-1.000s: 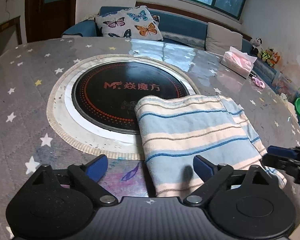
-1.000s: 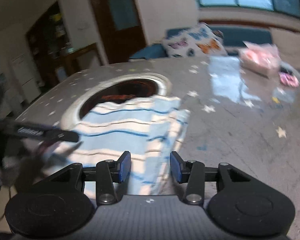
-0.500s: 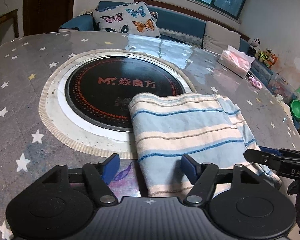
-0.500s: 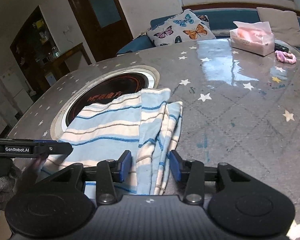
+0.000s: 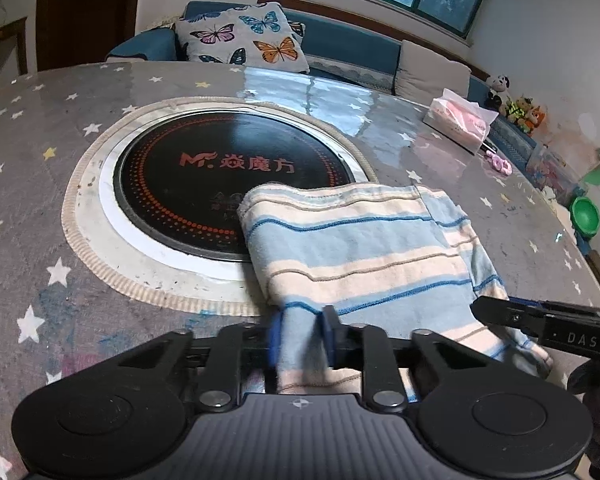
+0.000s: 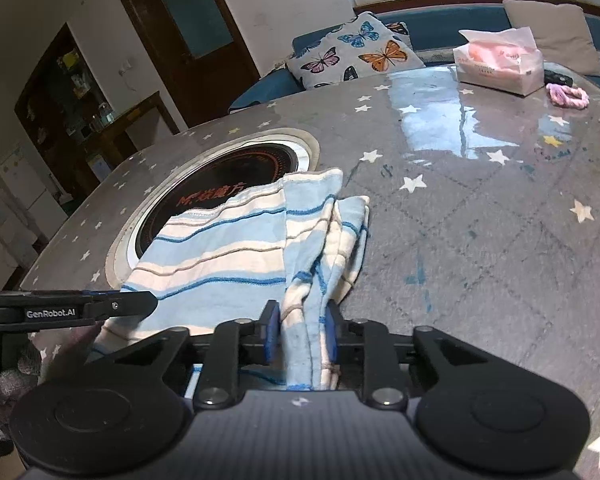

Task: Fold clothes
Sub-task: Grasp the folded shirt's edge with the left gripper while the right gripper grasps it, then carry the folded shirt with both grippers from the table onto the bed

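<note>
Left gripper (image 5: pixel 300 334) clamped on near edge of striped garment (image 5: pixel 364 252), cloth bunched between blue pads, at 6 o'clock in left wrist view. Right gripper (image 6: pixel 299 330) likewise pinched on the garment's near right corner (image 6: pixel 236 252), several layers stacked between the pads, at 6 o'clock in right wrist view. Seen too in the left view at 4 o'clock, and left gripper in the right view at 9 o'clock. Garment lay partly folded on star-print table (image 5: pixel 28 208), far end overlapping round black cooktop (image 5: pixel 204 184) at 12 o'clock from the left gripper; extra loose layers along the right side toward 1 o'clock. Further out: tissue pack (image 6: pixel 500 62) at 1 o'clock, pink hair tie (image 6: pixel 568 96) beside it, butterfly cushion (image 5: pixel 240 38) beyond table at 12. Step judged: both near corners grasped, ready for a fold. Next move probably needed: lift together, carry near edge away toward far edge, keep hands level, lay flat, avoid dragging loose right layers.
</note>
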Demonstrator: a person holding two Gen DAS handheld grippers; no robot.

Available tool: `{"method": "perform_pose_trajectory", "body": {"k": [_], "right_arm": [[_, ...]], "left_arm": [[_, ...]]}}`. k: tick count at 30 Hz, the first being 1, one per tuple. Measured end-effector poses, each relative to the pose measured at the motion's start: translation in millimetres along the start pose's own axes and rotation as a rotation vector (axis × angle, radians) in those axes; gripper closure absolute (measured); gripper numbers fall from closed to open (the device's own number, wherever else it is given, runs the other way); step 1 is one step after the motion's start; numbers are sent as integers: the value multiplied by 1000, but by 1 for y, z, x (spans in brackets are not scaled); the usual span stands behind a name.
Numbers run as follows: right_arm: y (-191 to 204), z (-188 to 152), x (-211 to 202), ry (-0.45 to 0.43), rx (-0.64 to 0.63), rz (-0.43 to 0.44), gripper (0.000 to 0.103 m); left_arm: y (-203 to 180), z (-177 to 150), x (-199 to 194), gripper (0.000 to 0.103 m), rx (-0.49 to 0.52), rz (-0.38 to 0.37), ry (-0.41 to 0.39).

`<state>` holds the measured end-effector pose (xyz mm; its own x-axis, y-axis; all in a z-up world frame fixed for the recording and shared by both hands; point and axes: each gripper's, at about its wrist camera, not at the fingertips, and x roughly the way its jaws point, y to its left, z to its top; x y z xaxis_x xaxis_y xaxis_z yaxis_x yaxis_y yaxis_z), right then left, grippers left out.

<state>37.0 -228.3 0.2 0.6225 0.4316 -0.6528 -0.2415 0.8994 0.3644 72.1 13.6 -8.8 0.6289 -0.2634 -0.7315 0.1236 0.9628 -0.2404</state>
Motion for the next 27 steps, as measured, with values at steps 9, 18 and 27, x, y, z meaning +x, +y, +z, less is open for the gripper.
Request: {"method": "perform_pose_trajectory", "body": {"k": [9,18,27], "right_arm": [[-3,3,2,15,16,0,78],[1,5,8,28,-13,-1,80],[17,15,6,29,-38,35,89]], "left_arm": [[4,1,-2,70,-16,-7,4],[-1,1,1,77,-6,-6,-3],[16,0,-13,91,-85,9,-34]]}}
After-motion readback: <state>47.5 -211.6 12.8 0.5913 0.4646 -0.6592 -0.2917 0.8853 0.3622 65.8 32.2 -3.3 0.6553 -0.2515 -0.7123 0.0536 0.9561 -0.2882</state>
